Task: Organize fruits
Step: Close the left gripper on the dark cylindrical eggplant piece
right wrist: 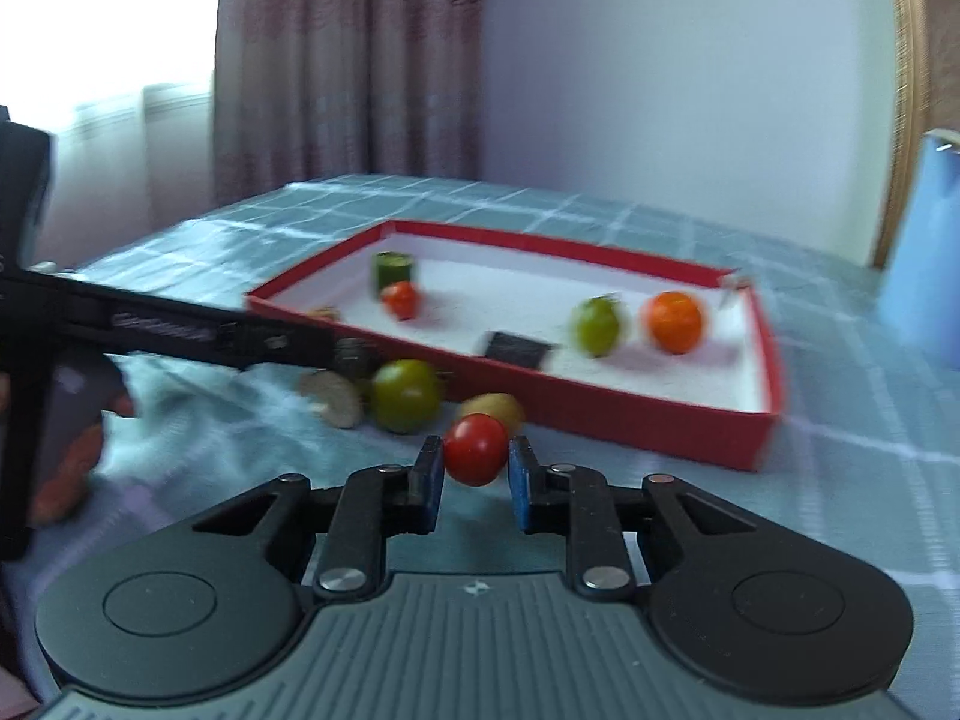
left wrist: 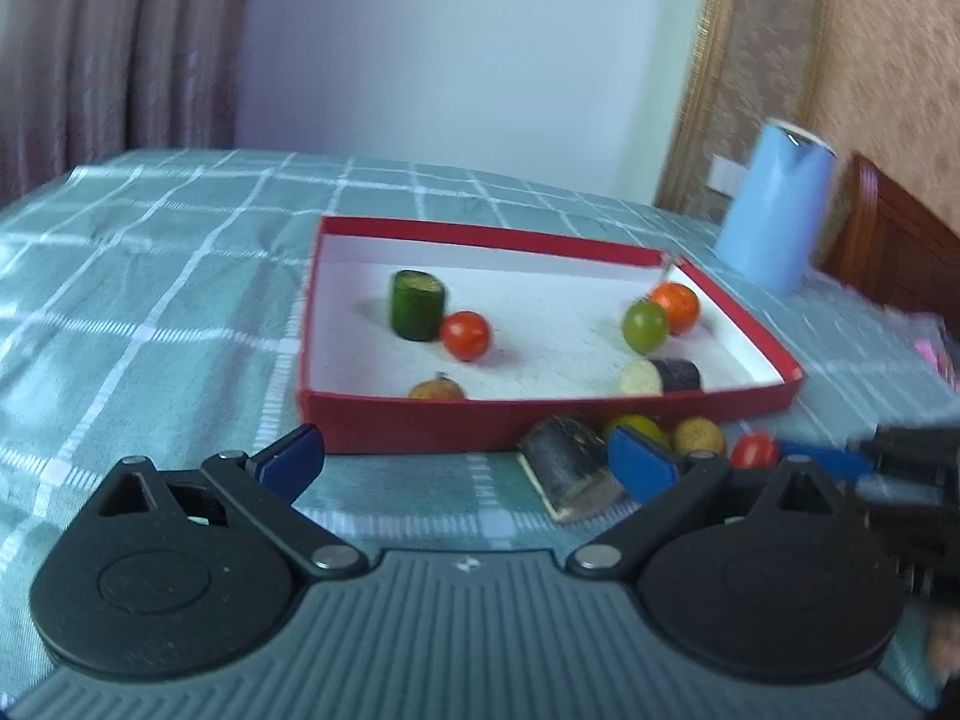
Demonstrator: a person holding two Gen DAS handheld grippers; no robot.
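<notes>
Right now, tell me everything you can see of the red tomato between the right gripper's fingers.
The red tomato is small, round, smooth and glossy, with no stem visible. It sits between the blue pads of the right gripper, which is shut on it. It is outside the red box, near its front wall, over the checked cloth. Whether it rests on the cloth is unclear. A yellowish-brown fruit lies just behind it.

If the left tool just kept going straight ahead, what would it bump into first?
Probably the near red wall of the box; the left tool is open, with the dark cut piece just right of centre. Depth is uncertain.
</notes>
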